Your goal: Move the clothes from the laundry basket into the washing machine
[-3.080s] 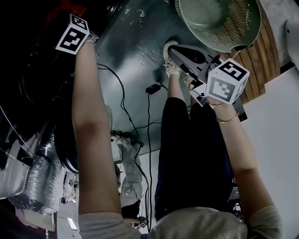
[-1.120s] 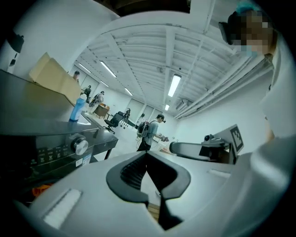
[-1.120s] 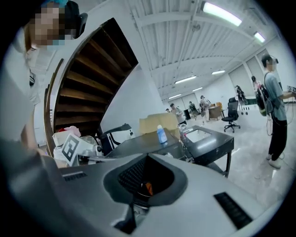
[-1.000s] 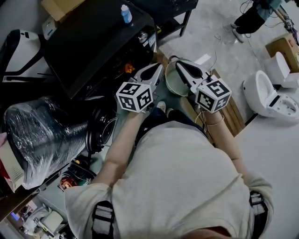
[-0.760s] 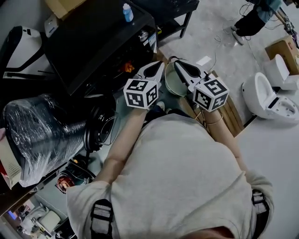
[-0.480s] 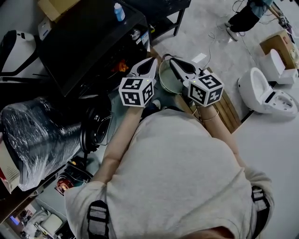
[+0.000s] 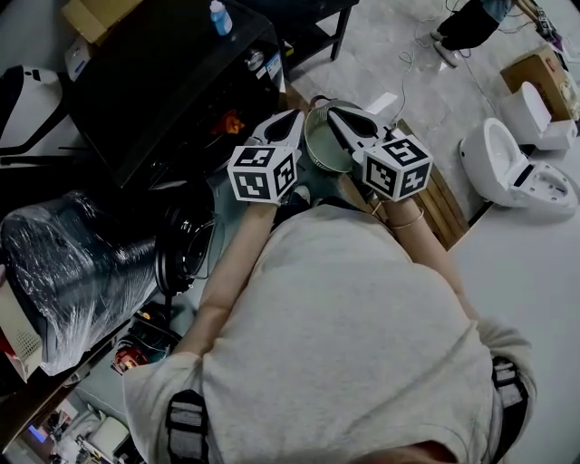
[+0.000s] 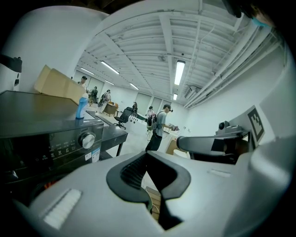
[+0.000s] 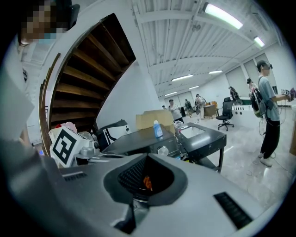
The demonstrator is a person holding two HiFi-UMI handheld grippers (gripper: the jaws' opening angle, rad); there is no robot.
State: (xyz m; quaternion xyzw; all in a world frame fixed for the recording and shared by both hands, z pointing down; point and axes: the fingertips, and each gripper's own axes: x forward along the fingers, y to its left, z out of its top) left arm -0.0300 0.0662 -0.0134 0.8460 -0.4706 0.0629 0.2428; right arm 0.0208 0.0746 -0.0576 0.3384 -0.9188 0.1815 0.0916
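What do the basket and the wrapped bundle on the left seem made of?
Basket: probably moulded plastic, matte pale green, with a thin even rim. Bundle: dark contents under clear plastic film, glossy and wrinkled with highlights; the contents can't be told.

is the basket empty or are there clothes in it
Empty, as far as shows: in the head view the basket has a bare green inside, no clothes. The right gripper covers part of it.

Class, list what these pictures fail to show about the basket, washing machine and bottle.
Basket: head view, left gripper and right gripper cover its sides; contents unclear.
Washing machine door: head view shows only its top; left gripper view, the gripper's body blocks it.
Bottle label: too small in every view.
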